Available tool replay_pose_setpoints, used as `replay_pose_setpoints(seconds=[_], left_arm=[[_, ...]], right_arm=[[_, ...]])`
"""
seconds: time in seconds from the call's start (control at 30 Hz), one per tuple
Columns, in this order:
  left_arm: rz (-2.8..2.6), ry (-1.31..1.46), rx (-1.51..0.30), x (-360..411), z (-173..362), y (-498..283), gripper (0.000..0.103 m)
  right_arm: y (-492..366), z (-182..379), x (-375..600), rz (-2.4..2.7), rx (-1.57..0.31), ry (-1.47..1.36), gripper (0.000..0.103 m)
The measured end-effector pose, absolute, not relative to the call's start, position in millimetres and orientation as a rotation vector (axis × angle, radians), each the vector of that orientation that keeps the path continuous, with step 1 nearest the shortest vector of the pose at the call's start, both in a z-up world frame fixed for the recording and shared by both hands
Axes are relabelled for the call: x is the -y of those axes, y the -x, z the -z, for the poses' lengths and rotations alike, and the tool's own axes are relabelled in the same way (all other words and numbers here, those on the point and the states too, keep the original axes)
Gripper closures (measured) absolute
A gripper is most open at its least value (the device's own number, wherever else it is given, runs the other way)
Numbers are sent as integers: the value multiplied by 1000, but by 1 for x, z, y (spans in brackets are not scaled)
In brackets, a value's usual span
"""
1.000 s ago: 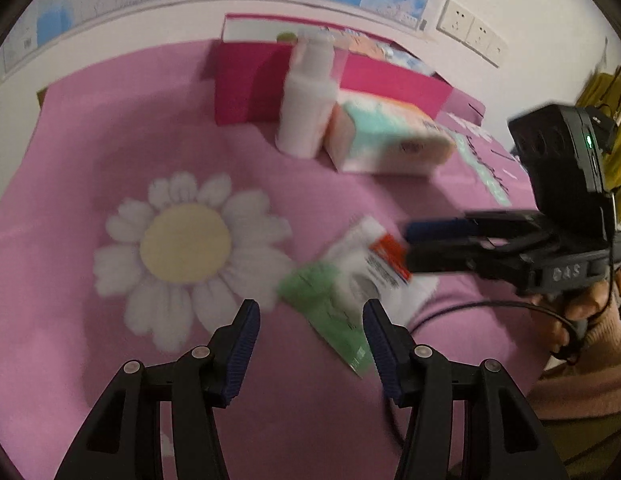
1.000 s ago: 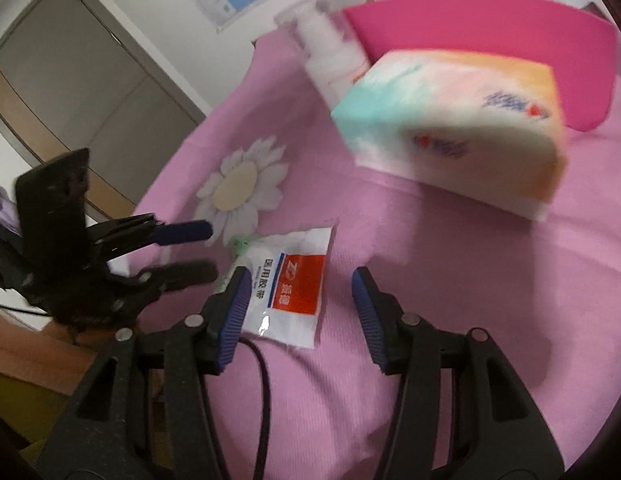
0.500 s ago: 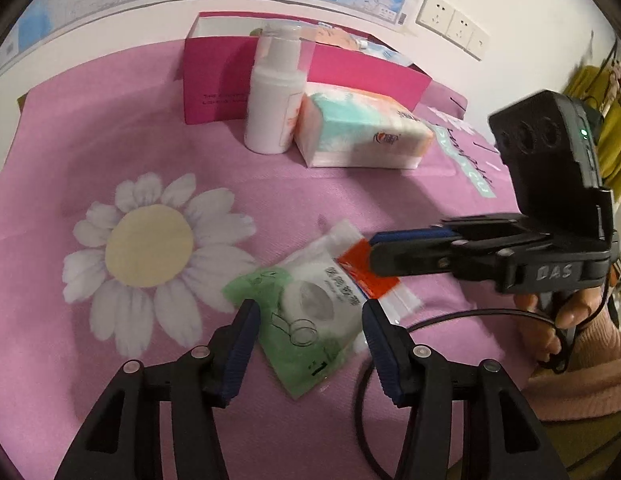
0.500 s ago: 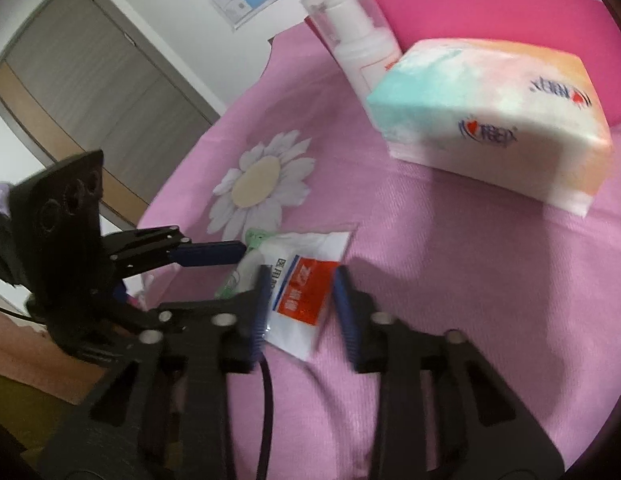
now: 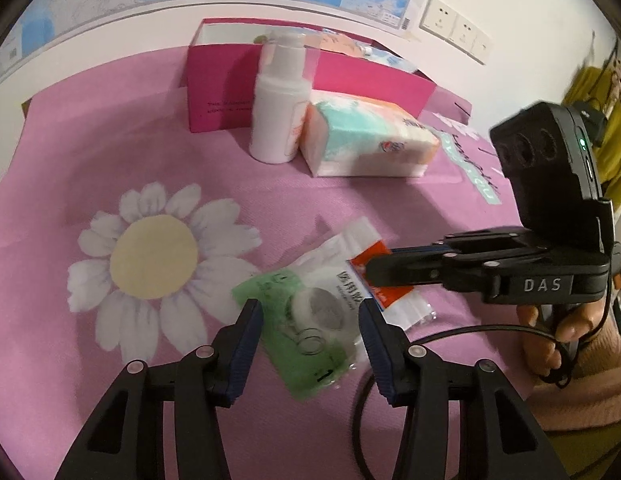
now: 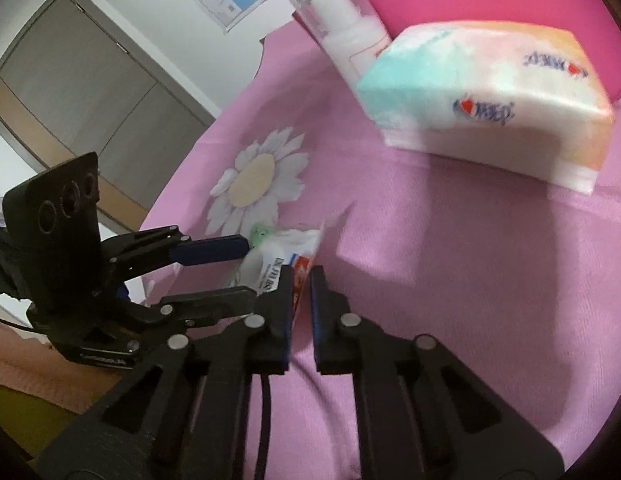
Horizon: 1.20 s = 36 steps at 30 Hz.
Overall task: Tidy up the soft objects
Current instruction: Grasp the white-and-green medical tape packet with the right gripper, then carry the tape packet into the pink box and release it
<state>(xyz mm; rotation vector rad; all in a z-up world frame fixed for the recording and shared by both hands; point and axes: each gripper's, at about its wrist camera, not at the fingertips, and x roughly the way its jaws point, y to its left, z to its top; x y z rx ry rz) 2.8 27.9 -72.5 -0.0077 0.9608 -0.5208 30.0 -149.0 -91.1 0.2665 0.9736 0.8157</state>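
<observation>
Right gripper [image 6: 300, 280]: closed, pinching the near edge of the white packet with the red label [image 5: 374, 276], lifted a little off the pink cloth [image 5: 110, 152]. Left gripper [image 5: 310, 320]: partly open, holding nothing, hanging over the green packet [image 5: 286, 320], one finger on each side. Green packet: flat on the cloth, half under the white one. Farther back: tissue pack [image 5: 366, 140], just beside a white pump bottle [image 5: 278, 116], before the pink box [image 5: 226, 84].

"DAS" in white capitals read on the black body of the right hand-held gripper [image 5: 370, 274], at 3 o'clock in the left wrist view, other print on packets, box and map too blurred to be read
</observation>
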Motion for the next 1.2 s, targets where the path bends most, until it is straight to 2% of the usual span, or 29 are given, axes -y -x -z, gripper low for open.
replay_pose_setpoints(seconds=[0.47, 0.67, 0.9, 1.2], left_arm=[[641, 58, -946, -18, 75, -29, 47], [749, 91, -972, -5, 78, -39, 42], [741, 76, -893, -1, 52, -33, 56], [688, -12, -734, -2, -21, -52, 56]], right_arm=[[-24, 73, 180, -771, -838, -285, 99], [-26, 70, 184, -761, -810, -287, 99], [-29, 54, 181, -754, -772, -289, 99], [-45, -8, 183, -759, -660, -258, 98]])
